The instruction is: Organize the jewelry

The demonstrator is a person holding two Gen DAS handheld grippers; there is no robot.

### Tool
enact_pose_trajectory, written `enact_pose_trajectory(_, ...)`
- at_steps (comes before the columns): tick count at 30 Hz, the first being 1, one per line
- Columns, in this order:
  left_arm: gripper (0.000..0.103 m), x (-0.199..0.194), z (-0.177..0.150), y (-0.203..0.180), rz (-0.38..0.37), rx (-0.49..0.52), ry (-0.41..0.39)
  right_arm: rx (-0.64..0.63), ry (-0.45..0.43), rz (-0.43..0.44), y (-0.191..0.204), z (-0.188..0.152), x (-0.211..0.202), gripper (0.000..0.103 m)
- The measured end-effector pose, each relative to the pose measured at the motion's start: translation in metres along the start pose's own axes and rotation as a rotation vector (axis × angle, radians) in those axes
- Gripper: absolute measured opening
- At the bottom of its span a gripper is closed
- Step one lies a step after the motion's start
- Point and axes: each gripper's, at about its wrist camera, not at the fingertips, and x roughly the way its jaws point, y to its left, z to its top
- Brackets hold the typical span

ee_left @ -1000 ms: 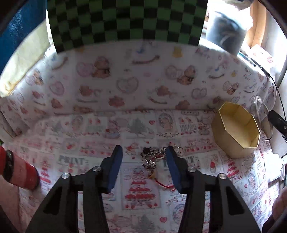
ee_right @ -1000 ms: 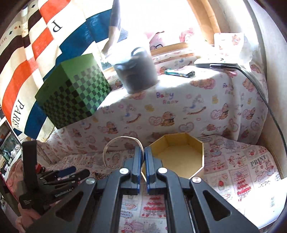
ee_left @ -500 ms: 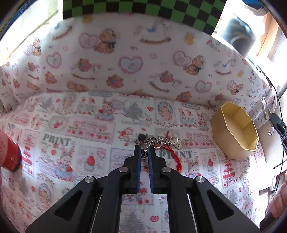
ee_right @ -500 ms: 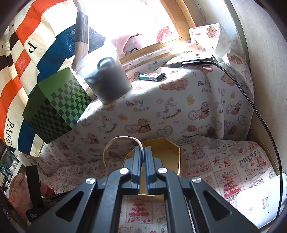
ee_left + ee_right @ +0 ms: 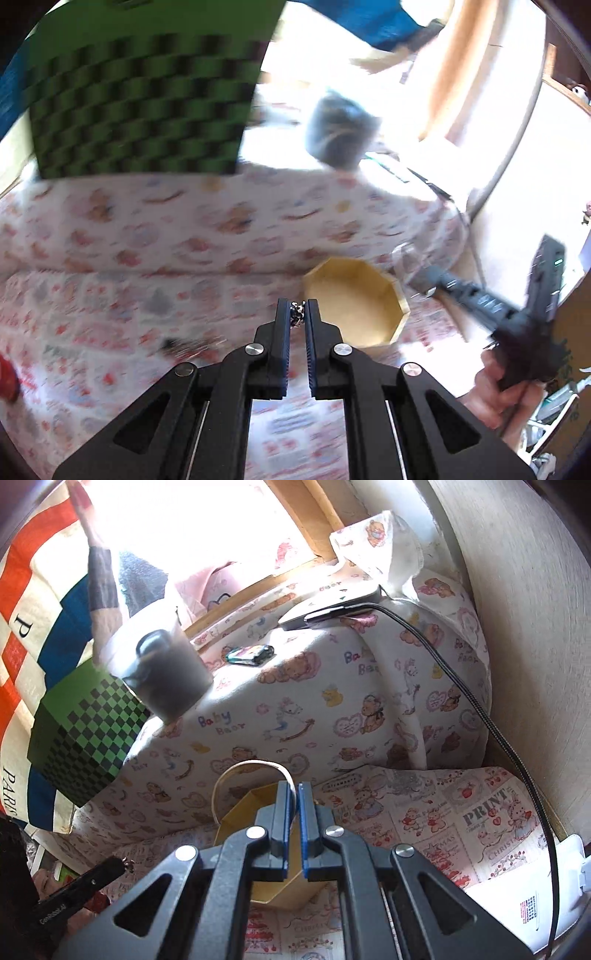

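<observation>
left gripper (image 5: 298, 314) pinches chain jewelry (image 5: 296, 316) at tips, beside octagonal gold box (image 5: 356, 301) | right gripper (image 5: 291, 797) clamps thin pale bangle (image 5: 248, 767) above box | chain likely light, limp, snaggy: grip bunched links | bangle stiff, slippery

- Matt black plastic left gripper (image 5: 297, 314) with ribbed blue pads and shiny round metal screws; the matching black plastic right gripper (image 5: 293, 794) looks the same.
- Small glinting metal chain jewelry (image 5: 296, 316).
- Tan octagonal cardboard box (image 5: 356, 300), smooth and matt inside.
- Thin pale smooth bangle (image 5: 248, 775).
- Soft matt printed cotton cloth with bears (image 5: 369, 709).
- Black braided cable (image 5: 476, 705), rough weave.
- Green-and-black checkered box (image 5: 85, 734), slightly glossy.
</observation>
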Motion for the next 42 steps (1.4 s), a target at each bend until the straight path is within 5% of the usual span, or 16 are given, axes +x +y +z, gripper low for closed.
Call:
enact_pose_trajectory(8,0.007,0.063,0.002,-0.01,-0.079,-0.133,0.078,-0.033,0.086,-0.023,0.003,-0.013,0.03,0.004)
enact_pose_trajectory(11,0.007,0.076,-0.005,-0.012,-0.093,-0.101,0.101,-0.06,0.081,-0.05,0.006,-0.014,0.033,0.004)
enact_pose_trajectory(13,0.007,0.081,-0.008,-0.015,-0.168,-0.091,0.128,-0.063,0.087,-0.051,0.006,-0.013,0.035,0.004)
enact_pose_trajectory(22,0.007,0.097,-0.019,-0.007,-0.031,-0.087,0.115,-0.12,0.084,0.057,0.019,-0.015,0.03,0.007)
enact_pose_trajectory(23,0.007,0.095,-0.019,-0.005,-0.012,-0.077,0.105,-0.12,0.087,0.063,0.02,-0.014,0.03,0.012)
enact_pose_trajectory(25,0.007,0.09,-0.017,-0.001,0.013,-0.073,0.087,-0.103,0.075,0.064,0.02,-0.013,0.027,0.051)
enact_pose_trajectory(29,0.007,0.085,-0.015,0.002,0.067,-0.049,0.054,-0.134,0.04,0.05,0.022,-0.011,0.018,0.052)
enact_pose_trajectory(35,0.009,0.06,-0.014,-0.001,0.046,-0.006,-0.02,-0.169,0.018,0.029,0.029,-0.011,0.007,0.062)
enact_pose_trajectory(39,0.027,0.02,-0.006,-0.014,0.117,0.068,-0.119,-0.195,0.014,0.053,0.037,-0.014,-0.002,0.064)
enact_pose_trajectory(42,0.051,-0.018,-0.005,-0.007,0.182,0.086,-0.207,-0.226,-0.002,0.063,0.048,-0.018,-0.01,0.067)
